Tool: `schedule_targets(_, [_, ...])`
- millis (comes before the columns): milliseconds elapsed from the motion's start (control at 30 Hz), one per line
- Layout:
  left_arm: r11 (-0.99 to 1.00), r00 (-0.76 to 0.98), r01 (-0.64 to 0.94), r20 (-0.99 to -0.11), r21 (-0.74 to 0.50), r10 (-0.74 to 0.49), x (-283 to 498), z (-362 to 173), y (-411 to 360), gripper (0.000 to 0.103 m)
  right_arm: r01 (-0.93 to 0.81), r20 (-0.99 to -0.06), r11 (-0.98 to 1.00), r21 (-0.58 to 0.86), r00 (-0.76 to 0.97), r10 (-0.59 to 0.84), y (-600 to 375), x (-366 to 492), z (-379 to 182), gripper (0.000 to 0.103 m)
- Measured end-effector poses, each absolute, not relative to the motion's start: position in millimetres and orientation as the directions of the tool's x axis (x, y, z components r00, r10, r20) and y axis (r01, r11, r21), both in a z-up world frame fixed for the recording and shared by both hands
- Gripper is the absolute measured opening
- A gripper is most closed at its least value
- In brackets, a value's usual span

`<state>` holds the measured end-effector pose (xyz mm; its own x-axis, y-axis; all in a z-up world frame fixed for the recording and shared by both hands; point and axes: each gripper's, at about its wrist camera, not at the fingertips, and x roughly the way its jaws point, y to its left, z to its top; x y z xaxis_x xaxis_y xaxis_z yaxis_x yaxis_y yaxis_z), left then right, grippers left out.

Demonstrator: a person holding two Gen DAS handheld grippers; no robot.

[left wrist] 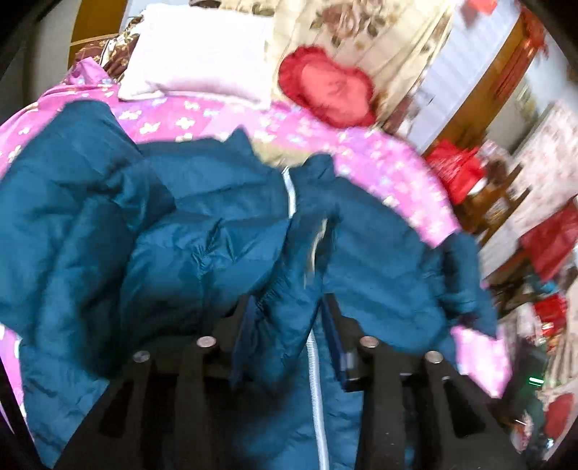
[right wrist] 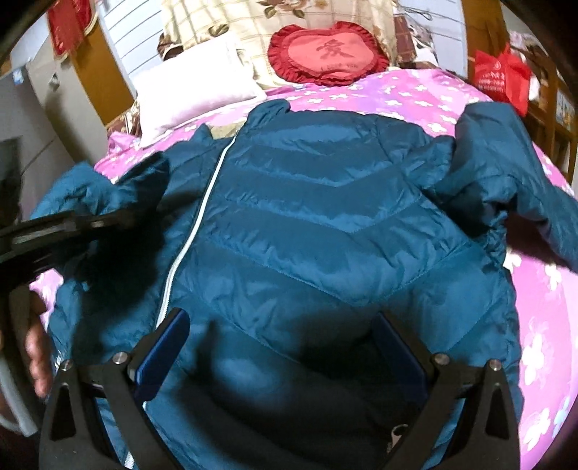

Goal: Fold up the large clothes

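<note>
A teal quilted puffer jacket (right wrist: 307, 231) lies spread, front up, on a bed with a pink flowered cover (right wrist: 426, 97), its white zipper (right wrist: 202, 202) running down the closed front. In the right wrist view the jacket's sleeve (right wrist: 505, 162) stretches out toward the right edge of the bed.

The left tongs (left wrist: 285, 336) are closed on a bunched fold of the jacket (left wrist: 202, 224) next to the zipper (left wrist: 290, 195), with cloth packed between the two blue pads (left wrist: 337, 340). This view is blurred. In the right wrist view the same tool appears as a dark bar (right wrist: 72, 224) at the left, and the person's hand (right wrist: 36, 347) shows below it.

The right tongs (right wrist: 281, 347) stand wide open over the lower front of the jacket, holding nothing; the blue pads (right wrist: 162, 354) sit well apart, and whether they touch the cloth cannot be told.

At the head of the bed rest a white pillow (right wrist: 191, 83), a red heart-shaped cushion (right wrist: 327, 54) and a floral cream quilt (right wrist: 216, 21). A red bag (right wrist: 500, 79) hangs beside the bed; its contents are hidden.
</note>
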<state>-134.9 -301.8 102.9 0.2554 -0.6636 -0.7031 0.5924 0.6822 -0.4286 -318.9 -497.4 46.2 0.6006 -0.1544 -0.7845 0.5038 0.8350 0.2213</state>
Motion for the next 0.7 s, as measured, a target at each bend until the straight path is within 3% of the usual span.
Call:
schedule_targets(233, [0.717, 0.352, 0.535, -0.654, -0.446, -0.67, -130.2, 138.2, -236.3, 0.025, 0.473, -0.754, 0.802, 0.365, 0.656, -0.043, -496.7, -291.7, 48.3, 0.103])
schedule_targets(367, [0.791, 0.428, 0.459, -0.679, -0.405, -0.597, -120.7, 136.3, -194.7, 0.025, 0.447, -0.754, 0.813, 0.374, 0.656, -0.014, -485.7, -267.3, 46.6, 0.103])
schedule_targets(533, [0.895, 0.537, 0.358, -0.725, -0.266, -0.43, -106.9, 123.3, -155.4, 0.025, 0.374, -0.752, 0.847, 0.377, 0.658, 0.044, -464.9, -221.4, 46.7, 0.102])
schedule_targets(600, [0.909, 0.523, 0.322, -0.75, -0.266, -0.405, -95.8, 113.0, -144.0, 0.025, 0.357, -0.764, 0.851, 0.386, 0.64, 0.078, -457.2, -202.1, 38.2, 0.095])
schedule_targets(633, [0.912, 0.518, 0.308, -0.756, -0.271, -0.399, -92.1, 108.4, -139.8, 0.025, 0.342, -0.774, 0.858, 0.383, 0.625, 0.097, -454.1, -190.6, 31.0, 0.084])
schedule_targets(667, [0.917, 0.518, 0.292, -0.761, -0.271, -0.389, -88.7, 103.9, -135.8, 0.025, 0.335, -0.785, 0.868, 0.366, 0.612, 0.096, -450.9, -182.2, 25.6, 0.064])
schedule_targets(700, [0.922, 0.521, 0.281, -0.764, -0.267, -0.381, -87.9, 100.8, -133.2, 0.025, 0.328, -0.782, 0.88, 0.343, 0.618, 0.075, -448.6, -178.6, 25.4, 0.055])
